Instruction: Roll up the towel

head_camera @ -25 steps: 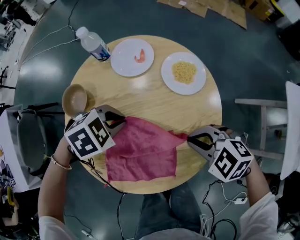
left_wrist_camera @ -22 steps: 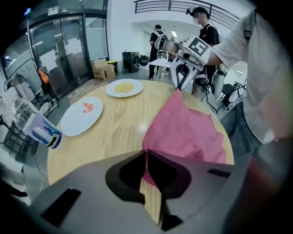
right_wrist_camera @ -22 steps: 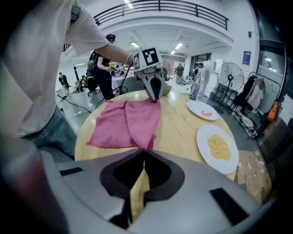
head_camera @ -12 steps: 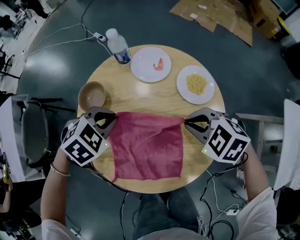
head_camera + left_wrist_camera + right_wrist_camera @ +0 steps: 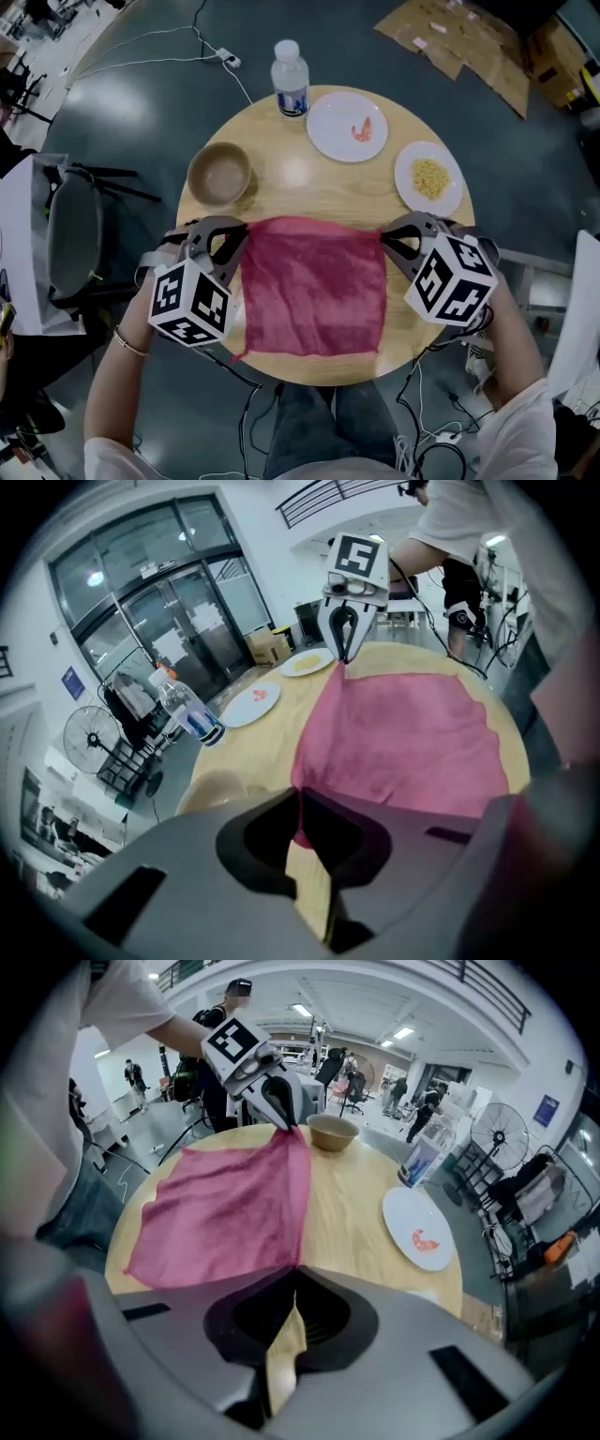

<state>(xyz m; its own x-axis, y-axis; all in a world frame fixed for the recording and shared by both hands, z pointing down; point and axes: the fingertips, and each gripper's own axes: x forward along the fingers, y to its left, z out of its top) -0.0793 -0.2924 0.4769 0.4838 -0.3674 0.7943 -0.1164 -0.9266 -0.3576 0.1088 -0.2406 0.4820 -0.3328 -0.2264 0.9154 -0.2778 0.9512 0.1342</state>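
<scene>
A pink-red towel (image 5: pixel 314 286) lies spread nearly square on the round wooden table (image 5: pixel 309 192). My left gripper (image 5: pixel 246 228) is shut on the towel's far left corner, and my right gripper (image 5: pixel 382 235) is shut on its far right corner, so the far edge is stretched straight between them. In the left gripper view the towel (image 5: pixel 403 738) runs from my jaws across to the right gripper (image 5: pixel 349 653). The right gripper view shows the towel (image 5: pixel 234 1208) reaching to the left gripper (image 5: pixel 286 1124). The near edge lies at the table's front rim.
Beyond the towel stand a tan bowl (image 5: pixel 219 174), a water bottle (image 5: pixel 291 79), a white plate with a shrimp (image 5: pixel 348 126) and a white plate of noodles (image 5: pixel 429 179). A dark chair (image 5: pixel 70 239) is at the left, cables lie on the floor.
Both grippers have moved away from me and apart with the towel's corners. The towel, bunched and skewed before, is now pulled flat and square.
</scene>
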